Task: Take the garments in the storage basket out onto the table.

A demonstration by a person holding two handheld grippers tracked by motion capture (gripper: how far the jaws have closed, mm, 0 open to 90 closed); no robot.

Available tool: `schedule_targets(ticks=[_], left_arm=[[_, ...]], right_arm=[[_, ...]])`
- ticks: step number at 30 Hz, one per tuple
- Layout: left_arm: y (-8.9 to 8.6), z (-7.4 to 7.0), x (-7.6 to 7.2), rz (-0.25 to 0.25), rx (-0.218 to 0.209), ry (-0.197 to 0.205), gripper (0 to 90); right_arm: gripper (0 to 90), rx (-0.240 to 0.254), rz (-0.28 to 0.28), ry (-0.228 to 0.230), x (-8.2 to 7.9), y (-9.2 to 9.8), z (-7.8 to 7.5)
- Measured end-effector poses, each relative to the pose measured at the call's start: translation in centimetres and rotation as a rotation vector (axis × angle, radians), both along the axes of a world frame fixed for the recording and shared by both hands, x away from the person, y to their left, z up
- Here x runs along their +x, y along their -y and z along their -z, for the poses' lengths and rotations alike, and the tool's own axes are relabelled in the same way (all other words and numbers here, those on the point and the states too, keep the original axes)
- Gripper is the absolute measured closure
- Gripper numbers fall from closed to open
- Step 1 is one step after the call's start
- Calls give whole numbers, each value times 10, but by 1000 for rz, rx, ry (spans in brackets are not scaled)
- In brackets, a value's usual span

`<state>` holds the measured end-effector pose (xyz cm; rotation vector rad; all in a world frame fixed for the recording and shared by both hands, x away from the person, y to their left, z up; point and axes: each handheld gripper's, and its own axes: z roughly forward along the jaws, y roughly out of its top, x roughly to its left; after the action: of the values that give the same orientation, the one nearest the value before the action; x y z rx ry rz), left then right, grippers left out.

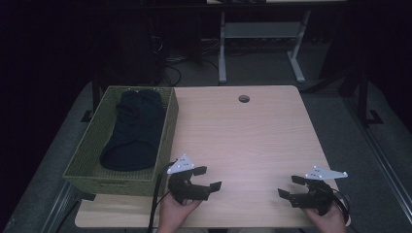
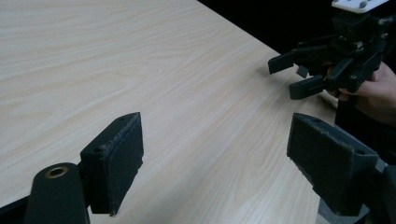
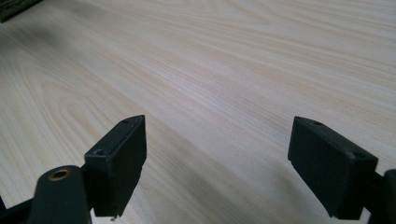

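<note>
Table: a pale wood top is filling the middle of the high view, with a round cable hole sitting near its far edge.

Basket: a green woven tray is standing along the table's left side, its near right corner lying just beside my left gripper.

Cloth: a dark garment, bunched and folded, is lying inside the basket, stretching from the far end toward the near left. I am judging it to be light, soft and floppy, with no risk of breaking; it is likely to sag and trail when lifted. A raised fold at its thick far end, or the near hem, is looking like the best place to pinch, since flat areas are offering the pads little to bite.

Left gripper: I am holding it low over the near table edge, jaws standing wide with nothing between them.

Right gripper: I am holding it at the near right, well apart from the basket, jaws likewise spread wide and empty over bare wood.
</note>
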<state>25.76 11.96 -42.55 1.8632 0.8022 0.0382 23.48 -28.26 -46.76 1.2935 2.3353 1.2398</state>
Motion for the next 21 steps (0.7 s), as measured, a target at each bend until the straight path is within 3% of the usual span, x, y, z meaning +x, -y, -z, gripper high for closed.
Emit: schedule_targets(ticks=[7, 12, 21], left_arm=[[0, -15, 5, 18, -3, 21, 191], [-5, -24, 11, 36, -8, 2, 192], [-27, -50, 18, 39, -42, -4, 196]], right_arm=[[185, 11, 13, 10, -1, 4, -3], [183, 4, 16, 12, 0, 4, -3], [183, -5, 10, 6, -1, 1, -3]])
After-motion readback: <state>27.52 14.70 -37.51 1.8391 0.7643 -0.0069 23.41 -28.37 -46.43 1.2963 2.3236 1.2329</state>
